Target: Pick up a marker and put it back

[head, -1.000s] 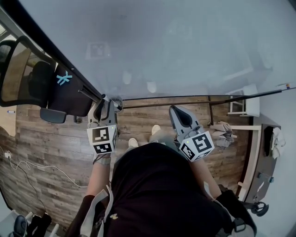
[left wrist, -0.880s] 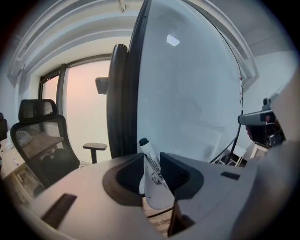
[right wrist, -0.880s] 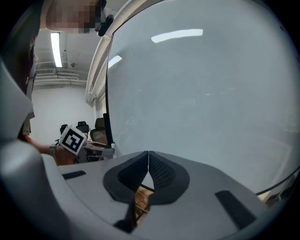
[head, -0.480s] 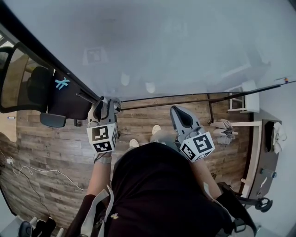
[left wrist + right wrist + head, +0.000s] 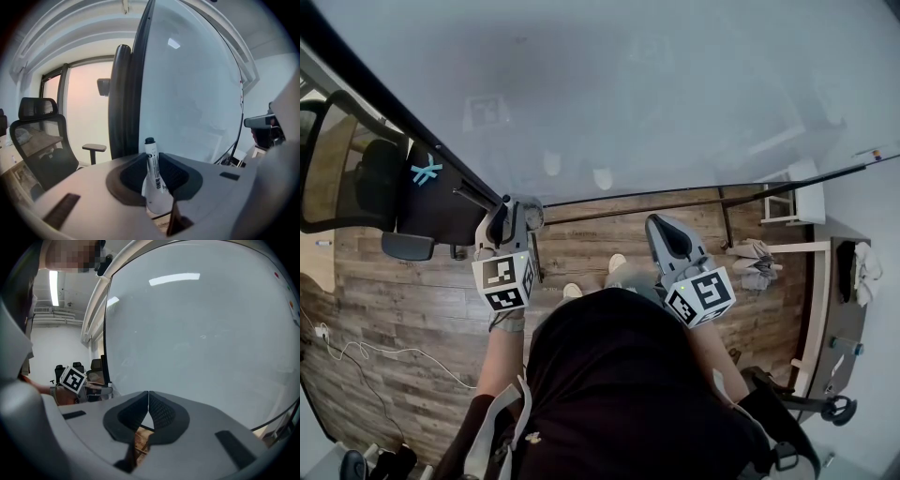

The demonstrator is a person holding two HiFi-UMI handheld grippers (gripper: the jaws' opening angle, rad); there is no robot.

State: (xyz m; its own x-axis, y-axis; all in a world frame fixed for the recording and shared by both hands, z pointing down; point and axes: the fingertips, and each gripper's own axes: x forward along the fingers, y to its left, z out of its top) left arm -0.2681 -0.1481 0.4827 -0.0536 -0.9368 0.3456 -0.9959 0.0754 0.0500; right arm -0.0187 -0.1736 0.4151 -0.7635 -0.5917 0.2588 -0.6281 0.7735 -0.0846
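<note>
Marker, white-bodied with a black cap [image 5: 152, 180], shows plainly only in the left gripper view. The left gripper [image 5: 151, 158] pinches it between pads that have just been closing, and the cap points to the far side. From the head view we see both forearms stretched forward toward the large white board [image 5: 656, 94], with the left gripper at its left edge. The right gripper [image 5: 148, 401] has its pads pressed together.

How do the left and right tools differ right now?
The left tool grips a white marker with its black cap pointing away, its jaws having just been closing on it; the right tool holds nothing. The left tool's jaws stand apart by the marker's width; the right tool's jaws meet at the tips. The left tool sits by the whiteboard's dark edge; the right tool faces its plain middle. Both are grey with black pads.
</note>
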